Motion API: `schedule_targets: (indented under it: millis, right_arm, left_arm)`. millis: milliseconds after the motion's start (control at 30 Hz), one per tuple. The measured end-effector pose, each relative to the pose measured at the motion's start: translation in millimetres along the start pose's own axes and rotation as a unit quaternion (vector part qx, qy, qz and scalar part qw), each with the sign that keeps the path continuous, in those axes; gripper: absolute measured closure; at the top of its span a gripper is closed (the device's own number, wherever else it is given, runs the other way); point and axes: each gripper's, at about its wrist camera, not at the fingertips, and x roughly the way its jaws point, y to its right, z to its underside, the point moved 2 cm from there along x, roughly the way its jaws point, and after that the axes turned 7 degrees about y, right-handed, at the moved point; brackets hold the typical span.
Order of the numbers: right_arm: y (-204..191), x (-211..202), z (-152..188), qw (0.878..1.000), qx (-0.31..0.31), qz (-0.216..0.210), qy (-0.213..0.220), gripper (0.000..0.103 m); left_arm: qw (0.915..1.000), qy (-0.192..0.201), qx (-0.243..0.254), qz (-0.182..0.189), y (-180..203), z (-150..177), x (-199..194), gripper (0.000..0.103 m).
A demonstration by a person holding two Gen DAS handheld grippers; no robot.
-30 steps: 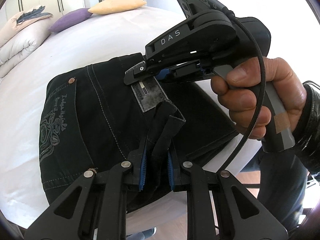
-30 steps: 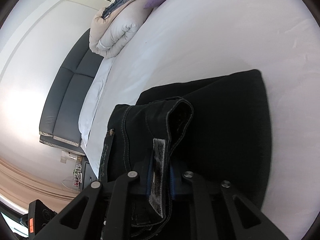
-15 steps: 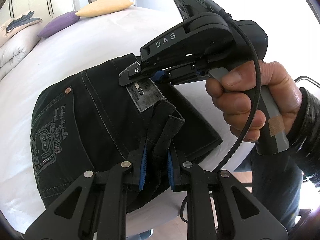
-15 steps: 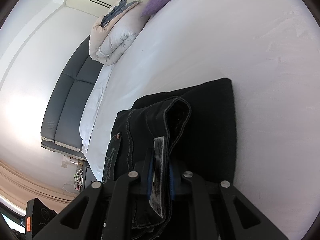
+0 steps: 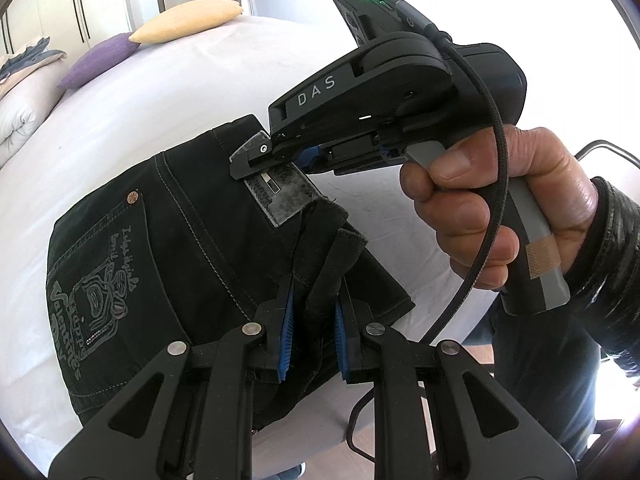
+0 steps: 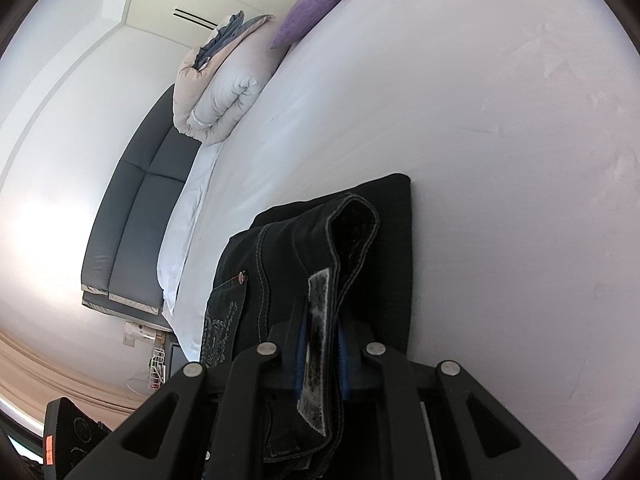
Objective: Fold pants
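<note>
Between the blue pads of the left tongs (image 5: 312, 334), a fold of the black pants (image 5: 168, 240) waistband stands pinched, the pads pressed onto the cloth from both sides. Ahead of these tongs and a little above, the right tongs (image 5: 276, 160) clamp the same waistband at the grey label patch (image 5: 280, 196); a hand (image 5: 500, 216) in a dark sleeve grips their handle, a black cable looping down from the device.

Pants lie on the white bed (image 5: 140, 92), bunched thick, waistband end lifted toward both tongs. Left of the left tongs: the back pocket with pale stitched lettering and a copper rivet (image 5: 133, 197).

Left wrist view only: the right device's body with green light, the hand, the pocket embroidery face-on, floor below the bed edge at right.

Right wrist view only: beyond the right tongs (image 6: 320, 354), a flat folded layer of the pants (image 6: 384, 248) spread on the bed (image 6: 500, 120) under the raised waistband; the patch runs straight down between the pads, which press on it. Far ahead and left of these tongs, a rolled duvet (image 6: 224, 92), a dark padded headboard (image 6: 132, 216).

Both views: purple cushion (image 5: 96, 64) and yellow cushion (image 5: 188, 20) at the far end of the bed.
</note>
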Motion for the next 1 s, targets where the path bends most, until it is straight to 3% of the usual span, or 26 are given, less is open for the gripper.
schedule_targets:
  millis: [500, 600, 667, 700, 767, 900, 967, 1000]
  right_arm:
    - [20.2, -2.7, 4.4, 1.0, 0.024, -0.012, 0.004, 0.089]
    - [33.0, -1.7, 6.3, 0.999, 0.039, -0.035, 0.008, 0.087]
    - [34.2, -3.8, 6.8, 0.998, 0.039, -0.044, 0.012, 0.086]
    - [34.4, -5.3, 6.6, 0.998, 0.042, -0.043, 0.013, 0.085]
    - [36.8, -12.2, 5.5, 0.997, 0.056, -0.042, 0.021, 0.081]
    - [33.8, -39.6, 4.7, 0.997, 0.057, 0.0, 0.053, 0.068]
    - [23.9, -49.4, 7.0, 0.997, 0.053, -0.018, 0.056, 0.069]
    - [13.9, -52.2, 9.8, 0.997, 0.041, -0.031, 0.055, 0.075]
  left_arm:
    - [0.9999, -0.013, 0.002, 0.005, -5.2, 0.7, 0.5, 0.087]
    - [0.9993, -0.007, -0.028, 0.022, -12.8, 2.3, 0.9, 0.079]
    - [0.9962, 0.001, -0.062, 0.061, -21.6, 1.5, -6.7, 0.07]
    - [0.9936, 0.006, -0.079, 0.081, -26.5, 1.9, -12.3, 0.056]
    - [0.9877, 0.026, -0.11, 0.108, -39.6, 4.6, -30.7, 0.041]
    - [0.9828, 0.058, -0.135, 0.112, -68.0, 8.2, -60.3, 0.041]
    - [0.9827, 0.075, -0.144, 0.09, -91.8, 6.5, -68.6, 0.041]
    - [0.9833, 0.079, -0.146, 0.074, -102.6, 4.4, -69.2, 0.041]
